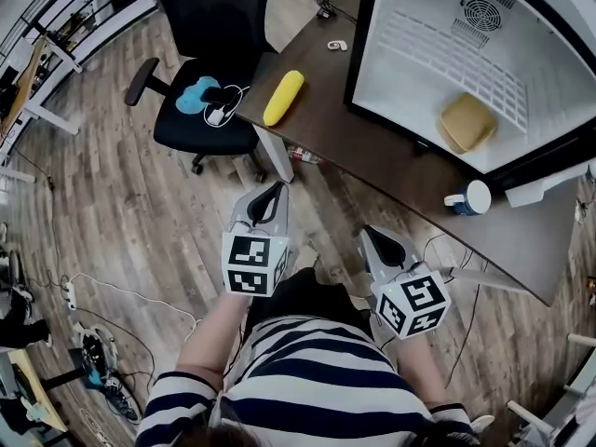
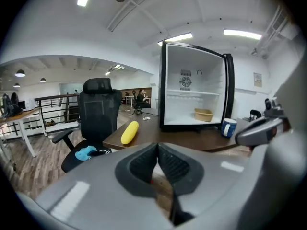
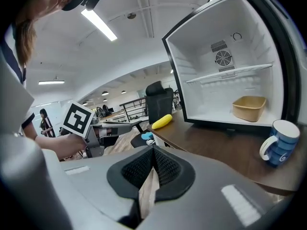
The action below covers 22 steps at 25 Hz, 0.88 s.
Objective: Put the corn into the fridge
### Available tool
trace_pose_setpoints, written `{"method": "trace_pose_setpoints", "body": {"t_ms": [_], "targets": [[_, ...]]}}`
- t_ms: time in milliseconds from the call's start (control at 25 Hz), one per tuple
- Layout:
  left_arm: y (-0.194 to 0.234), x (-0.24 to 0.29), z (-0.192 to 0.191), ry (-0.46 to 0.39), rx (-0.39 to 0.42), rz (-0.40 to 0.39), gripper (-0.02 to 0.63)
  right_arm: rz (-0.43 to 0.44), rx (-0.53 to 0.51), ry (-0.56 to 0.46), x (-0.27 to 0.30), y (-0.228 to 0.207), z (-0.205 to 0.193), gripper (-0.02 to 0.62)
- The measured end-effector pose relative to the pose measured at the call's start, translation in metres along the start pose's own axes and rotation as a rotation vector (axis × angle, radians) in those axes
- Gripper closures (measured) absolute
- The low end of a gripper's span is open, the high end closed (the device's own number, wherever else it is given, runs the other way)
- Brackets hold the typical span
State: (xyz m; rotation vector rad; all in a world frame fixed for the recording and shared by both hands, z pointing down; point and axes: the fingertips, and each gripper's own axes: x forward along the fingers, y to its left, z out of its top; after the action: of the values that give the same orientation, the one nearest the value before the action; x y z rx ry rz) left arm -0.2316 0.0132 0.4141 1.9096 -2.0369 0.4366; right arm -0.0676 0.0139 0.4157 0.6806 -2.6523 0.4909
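**Corn on bench, outside fridge; both claws shut, empty**

Ref. landmark = fridge [image 1: 419,7]. It stands on the bench [image 1: 372,156] w/ its front open and the white interior and wire shelf in view. A beige tub [image 1: 467,122] sits on the fridge floor.

Corn [image 1: 283,98]: lies flat on the bench, left of the fridge in head view, near the bench's end. It is well apart from the fridge front and not inside.

Mug [image 1: 468,197], blue/white: on the bench just in front of the fridge, at its right side.

Office chair [image 1: 200,110], black: past the bench end, farther from the fridge than the corn. There is a blue obj. [image 1: 194,94] on the seat.

L claw [image 1: 276,189]: jaws together, pads meeting at the tips, nothing between. It is held in the air short of the bench and points toward the corn, not touching it.

R claw [image 1: 371,237]: jaws together, nothing held. It is held in the air short of the bench, nearer the fridge than the L claw, and faces the fridge front.
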Motion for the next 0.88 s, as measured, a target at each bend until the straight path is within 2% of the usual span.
{"method": "trace_pose_setpoints", "body": {"t_ms": [120, 880], "targets": [[0.012, 0.023, 0.009, 0.009, 0.034, -0.001, 0.606, -0.005, 0.005, 0.015, 0.018, -0.009, 0.007, 0.6], [0.101, 0.165, 0.036, 0.091, 0.068, -0.024, 0.606, -0.023, 0.049, 0.077, 0.122, -0.041, 0.031, 0.6]]}}
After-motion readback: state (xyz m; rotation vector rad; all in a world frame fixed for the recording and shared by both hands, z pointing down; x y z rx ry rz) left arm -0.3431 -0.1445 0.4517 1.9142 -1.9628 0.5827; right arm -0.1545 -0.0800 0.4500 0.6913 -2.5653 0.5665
